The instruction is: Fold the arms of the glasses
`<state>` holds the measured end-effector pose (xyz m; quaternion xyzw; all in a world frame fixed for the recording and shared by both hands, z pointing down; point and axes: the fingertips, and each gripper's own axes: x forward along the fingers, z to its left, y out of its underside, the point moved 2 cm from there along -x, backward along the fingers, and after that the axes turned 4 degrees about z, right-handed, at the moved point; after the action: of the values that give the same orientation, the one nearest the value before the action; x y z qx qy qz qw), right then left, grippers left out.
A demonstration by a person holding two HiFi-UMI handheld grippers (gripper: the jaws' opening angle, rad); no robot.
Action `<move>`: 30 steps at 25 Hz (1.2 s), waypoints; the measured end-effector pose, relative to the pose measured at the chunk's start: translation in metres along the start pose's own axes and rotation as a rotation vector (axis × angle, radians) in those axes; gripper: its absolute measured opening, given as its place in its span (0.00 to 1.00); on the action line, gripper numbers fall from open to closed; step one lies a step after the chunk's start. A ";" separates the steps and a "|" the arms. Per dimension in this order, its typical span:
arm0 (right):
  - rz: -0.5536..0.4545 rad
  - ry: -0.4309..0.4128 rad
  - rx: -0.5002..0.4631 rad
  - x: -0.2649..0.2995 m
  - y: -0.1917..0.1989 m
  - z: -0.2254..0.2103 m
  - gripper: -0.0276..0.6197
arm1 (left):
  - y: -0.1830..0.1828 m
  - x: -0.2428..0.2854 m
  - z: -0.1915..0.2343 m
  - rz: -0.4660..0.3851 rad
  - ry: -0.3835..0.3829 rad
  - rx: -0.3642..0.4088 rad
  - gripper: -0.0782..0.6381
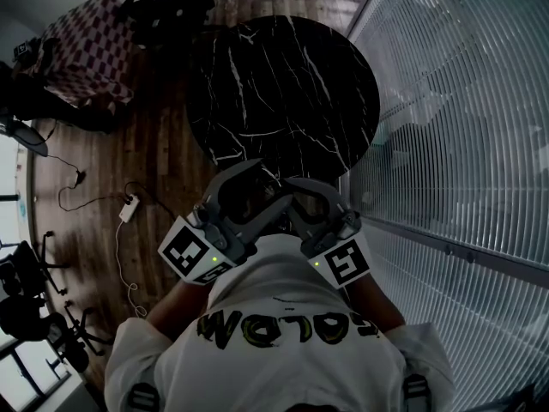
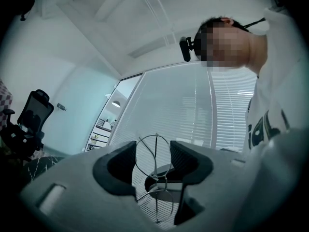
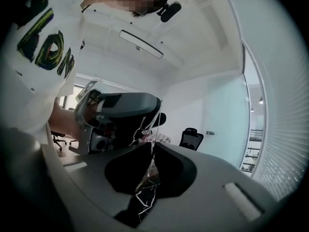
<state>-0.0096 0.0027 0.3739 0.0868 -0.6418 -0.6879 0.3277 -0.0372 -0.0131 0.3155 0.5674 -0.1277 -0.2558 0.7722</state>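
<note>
head view: two grey grippers are held close to the chest of a person in a white printed shirt point(image 1: 283, 299), at the near rim of a round black marble table point(image 1: 283, 84). the left gripper point(image 1: 253, 187) and the right gripper point(image 1: 300, 197) are pointed at each other, tips almost meeting. what sits between them is too dark and small to be made out here. a wooden floor point(image 1: 163, 144) and a white power strip point(image 1: 129, 209) are seen off to the left.

left gripper view: now it's clear. thin round wire-framed glasses point(image 2: 158, 177) are stood on end between the jaws, one rim above the other. the upper rim is pinched by both dark pads, so the frame is gripped and held up in the air. slatted window blinds point(image 2: 227, 105) are seen behind.

right gripper view: the jaws are drawn nearly together, and a thin glasses arm point(image 3: 155, 128) is caught at their tips. the wire is seen running up towards the left gripper opposite. a black office chair point(image 3: 191, 138) is seen in the background.
</note>
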 end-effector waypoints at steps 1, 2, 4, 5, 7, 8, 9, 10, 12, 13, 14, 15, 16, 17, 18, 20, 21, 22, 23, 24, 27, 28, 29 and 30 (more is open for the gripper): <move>-0.012 -0.003 0.014 0.000 -0.001 0.000 0.08 | 0.000 0.000 0.000 -0.001 0.000 0.000 0.42; -0.043 -0.001 0.047 -0.001 -0.004 -0.002 0.09 | 0.000 0.000 0.001 -0.001 0.000 -0.001 0.42; -0.127 0.006 0.136 -0.002 -0.014 -0.007 0.11 | -0.002 -0.001 0.003 -0.003 -0.005 -0.001 0.42; -0.154 0.005 0.160 -0.004 -0.018 -0.009 0.12 | -0.003 -0.002 0.005 -0.004 -0.010 -0.002 0.42; -0.178 -0.003 0.173 -0.009 -0.022 -0.015 0.13 | -0.005 -0.004 0.008 -0.007 -0.019 -0.001 0.42; -0.188 -0.007 0.178 -0.012 -0.023 -0.018 0.14 | -0.005 -0.005 0.009 -0.007 -0.024 0.000 0.42; -0.202 -0.009 0.191 -0.016 -0.025 -0.021 0.14 | -0.006 -0.005 0.010 -0.008 -0.028 0.001 0.42; -0.223 -0.008 0.208 -0.020 -0.027 -0.026 0.13 | -0.006 -0.006 0.011 -0.009 -0.031 0.003 0.42; -0.254 0.010 0.234 -0.024 -0.029 -0.037 0.12 | -0.006 -0.006 0.012 -0.011 -0.031 0.004 0.42; -0.252 0.026 0.233 -0.024 -0.028 -0.041 0.12 | -0.005 -0.006 0.012 -0.010 -0.029 0.003 0.42; -0.240 0.043 0.222 -0.022 -0.026 -0.044 0.12 | -0.005 -0.005 0.011 -0.008 -0.025 0.002 0.42; -0.222 0.057 0.207 -0.019 -0.023 -0.046 0.12 | -0.004 -0.005 0.009 -0.007 -0.019 0.002 0.42; -0.204 0.065 0.196 -0.015 -0.021 -0.046 0.12 | -0.003 -0.004 0.007 -0.006 -0.012 0.002 0.42; -0.191 0.067 0.191 -0.012 -0.019 -0.045 0.13 | -0.003 -0.003 0.005 -0.006 -0.006 0.001 0.42; -0.186 0.064 0.192 -0.009 -0.018 -0.044 0.13 | -0.002 -0.002 0.003 -0.005 0.000 0.000 0.42; -0.193 0.050 0.202 -0.008 -0.020 -0.040 0.13 | -0.002 -0.001 0.000 -0.004 0.007 -0.002 0.42; -0.198 0.043 0.205 -0.008 -0.021 -0.038 0.13 | -0.001 0.000 -0.001 -0.004 0.008 -0.003 0.42; -0.202 0.037 0.207 -0.008 -0.022 -0.036 0.13 | -0.001 0.000 -0.001 -0.004 0.008 -0.003 0.42; -0.203 0.031 0.207 -0.008 -0.023 -0.035 0.13 | -0.002 0.001 -0.001 -0.004 0.008 -0.003 0.42; -0.203 0.025 0.207 -0.007 -0.023 -0.033 0.13 | -0.002 0.001 -0.001 -0.004 0.008 -0.004 0.42; -0.202 0.012 0.212 -0.006 -0.024 -0.031 0.13 | -0.003 0.001 0.000 -0.005 0.008 -0.004 0.42; -0.203 0.009 0.214 -0.006 -0.025 -0.030 0.13 | -0.003 0.001 0.000 -0.004 0.008 -0.005 0.42; -0.205 0.006 0.216 -0.006 -0.025 -0.029 0.13 | -0.002 0.002 0.000 -0.003 0.008 -0.005 0.42; -0.208 0.002 0.216 -0.006 -0.025 -0.028 0.13 | -0.002 0.002 0.000 -0.002 0.009 -0.004 0.42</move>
<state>0.0018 -0.0177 0.3439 0.1883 -0.6994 -0.6448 0.2442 -0.0359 -0.0145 0.3135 0.5670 -0.1230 -0.2546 0.7737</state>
